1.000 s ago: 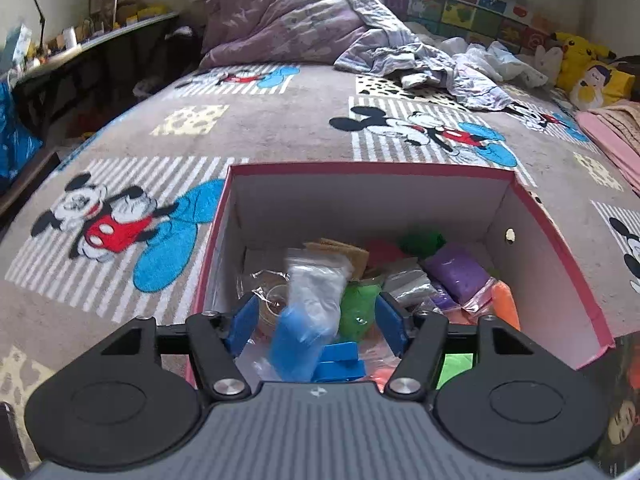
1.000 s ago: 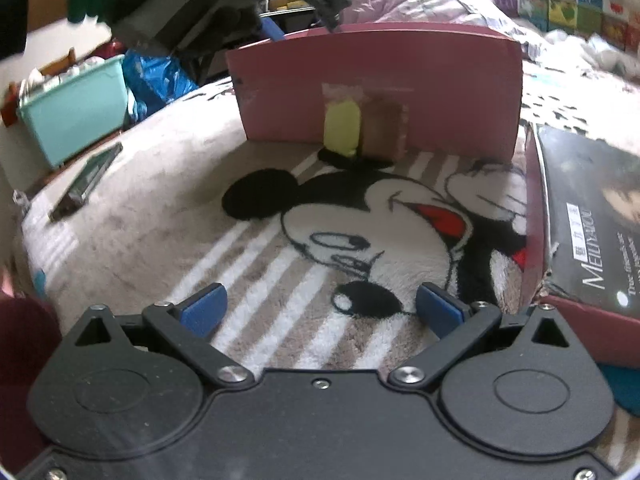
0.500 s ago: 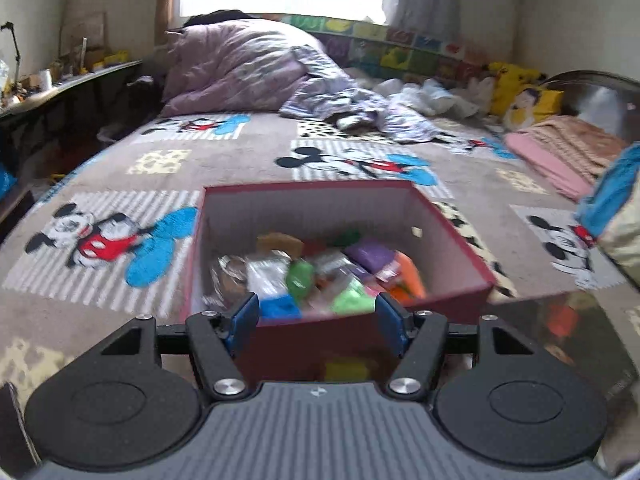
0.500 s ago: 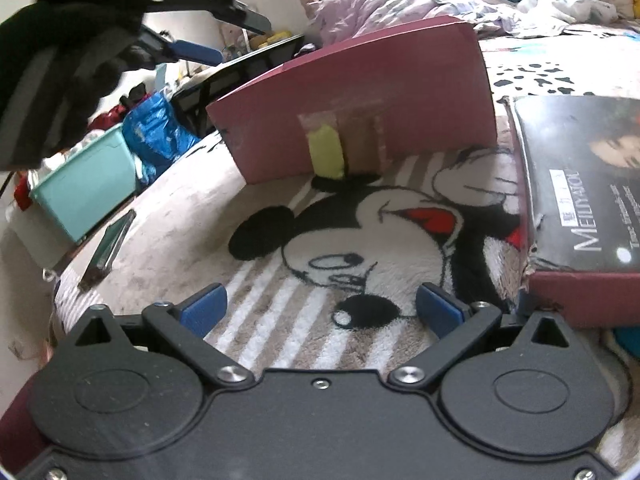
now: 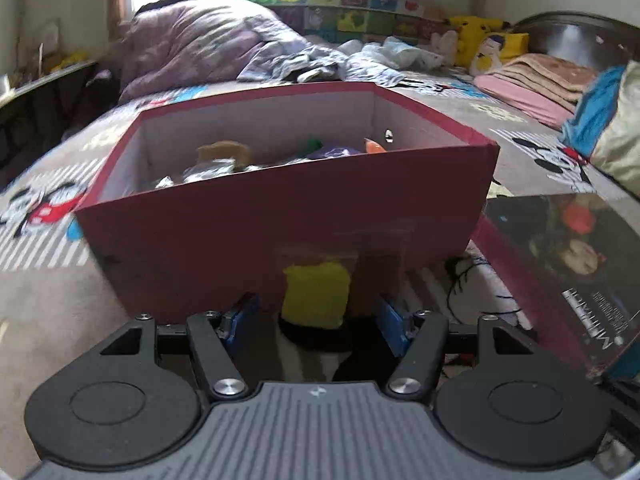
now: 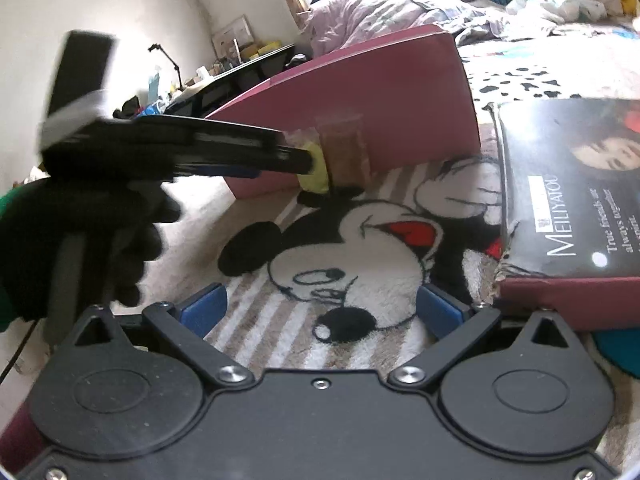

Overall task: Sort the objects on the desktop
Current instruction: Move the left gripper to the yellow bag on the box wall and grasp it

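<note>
A red cardboard box (image 5: pixel 280 224) stands on the patterned blanket and holds several small coloured bags (image 5: pixel 224 164). Against its near outside wall lean a clear bag of yellow stuff (image 5: pixel 314 294) and a brownish bag (image 5: pixel 380 276). My left gripper (image 5: pixel 316 320) is open, low by the blanket, with its blue fingers on either side of the yellow bag. In the right wrist view the same left gripper (image 6: pixel 276 156), held by a black-gloved hand (image 6: pixel 72 240), reaches the yellow bag (image 6: pixel 316 172) beside the brown bag (image 6: pixel 344 152). My right gripper (image 6: pixel 320 308) is open over the blanket, holding nothing.
The box's dark printed lid (image 6: pixel 572 188) lies flat to the right, also in the left wrist view (image 5: pixel 560 264). A rumpled quilt (image 5: pixel 200 48) and clothes lie at the far end. A cluttered shelf (image 6: pixel 224 76) runs along the left wall.
My left gripper has come out of the box, dropped in front of its near wall and closed in on the yellow bag. The blue-filled bag it carried is gone. The right gripper barely moved.
</note>
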Action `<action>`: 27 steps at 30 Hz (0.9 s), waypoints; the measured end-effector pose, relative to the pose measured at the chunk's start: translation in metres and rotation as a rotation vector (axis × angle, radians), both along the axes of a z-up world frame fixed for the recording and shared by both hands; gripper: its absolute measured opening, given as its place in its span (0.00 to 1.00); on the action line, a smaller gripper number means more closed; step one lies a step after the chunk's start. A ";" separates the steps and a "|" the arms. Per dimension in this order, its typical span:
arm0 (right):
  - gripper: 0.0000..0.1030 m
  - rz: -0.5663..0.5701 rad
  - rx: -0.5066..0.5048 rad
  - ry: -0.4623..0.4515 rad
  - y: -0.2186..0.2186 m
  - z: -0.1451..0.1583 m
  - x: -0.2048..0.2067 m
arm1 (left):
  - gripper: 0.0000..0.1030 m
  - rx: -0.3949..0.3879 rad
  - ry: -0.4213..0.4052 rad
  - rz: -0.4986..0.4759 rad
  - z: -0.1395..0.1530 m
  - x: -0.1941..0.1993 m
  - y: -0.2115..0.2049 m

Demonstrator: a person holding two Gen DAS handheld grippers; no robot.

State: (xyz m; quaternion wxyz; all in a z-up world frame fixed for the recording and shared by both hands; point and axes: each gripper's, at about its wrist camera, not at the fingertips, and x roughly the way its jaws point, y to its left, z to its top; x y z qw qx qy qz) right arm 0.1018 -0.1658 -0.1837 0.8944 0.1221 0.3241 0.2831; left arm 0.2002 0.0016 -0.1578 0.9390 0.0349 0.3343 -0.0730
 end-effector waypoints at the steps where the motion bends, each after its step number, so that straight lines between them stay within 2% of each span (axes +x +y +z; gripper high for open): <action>1: 0.99 0.002 -0.001 -0.004 0.000 0.000 0.000 | 0.61 0.000 -0.003 -0.001 -0.002 0.001 0.000; 7: 0.99 0.025 0.010 -0.026 0.000 -0.001 -0.005 | 0.44 -0.001 -0.024 -0.009 -0.013 0.008 0.003; 13: 0.99 0.072 0.013 -0.053 0.004 0.001 -0.018 | 0.42 -0.010 -0.049 -0.015 -0.020 0.008 0.002; 14: 0.99 0.076 0.010 -0.061 0.005 0.002 -0.021 | 0.37 -0.014 -0.056 -0.013 -0.019 0.004 0.001; 15: 0.99 0.080 0.006 -0.068 0.006 0.003 -0.025 | 0.36 -0.017 -0.060 -0.006 -0.021 0.003 0.002; 23: 0.99 0.003 -0.036 -0.218 -0.003 0.021 -0.051 | 0.35 -0.150 -0.083 0.081 -0.017 -0.020 0.025; 27: 0.97 -0.027 -0.036 -0.207 -0.005 0.027 -0.036 | 0.35 -0.214 -0.081 0.120 -0.021 -0.042 0.038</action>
